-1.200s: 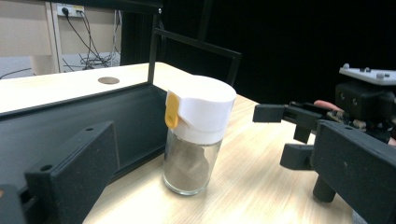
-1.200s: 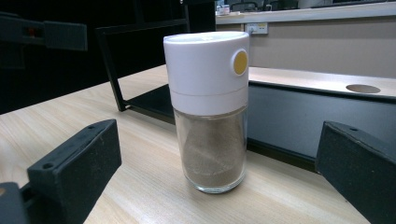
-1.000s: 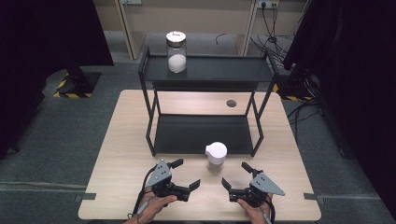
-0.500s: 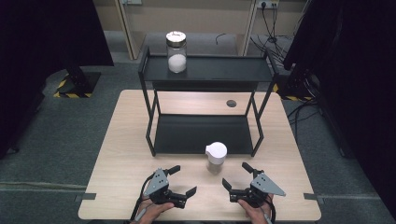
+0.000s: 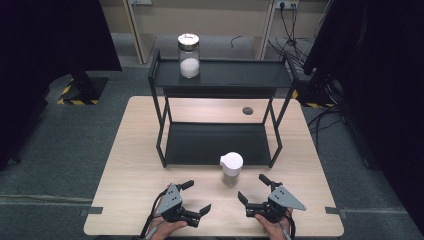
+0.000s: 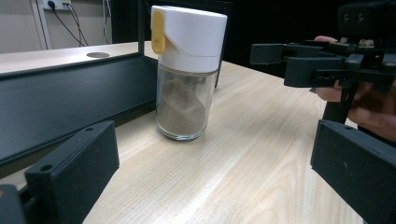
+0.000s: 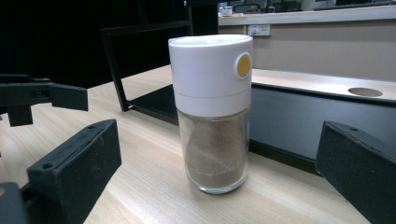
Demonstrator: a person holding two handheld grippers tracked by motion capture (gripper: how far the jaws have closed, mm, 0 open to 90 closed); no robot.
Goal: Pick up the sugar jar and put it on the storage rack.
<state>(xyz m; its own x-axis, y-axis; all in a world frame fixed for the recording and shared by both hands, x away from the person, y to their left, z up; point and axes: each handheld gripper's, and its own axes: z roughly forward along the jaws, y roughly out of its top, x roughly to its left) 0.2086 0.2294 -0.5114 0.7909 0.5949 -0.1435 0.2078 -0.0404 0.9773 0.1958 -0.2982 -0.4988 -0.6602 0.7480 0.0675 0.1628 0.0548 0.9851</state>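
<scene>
right gripper view | spice jar dead ahead of right gripper, jaws wide, empty | glass, slick, fragile-ish | grab below white cap

Two jars: one white-capped spice jar with brown powder on counter, one clear glass jar with white contents on shelf top. One black two-tier shelf rack. Two grippers: left gripper, right gripper.
</scene>
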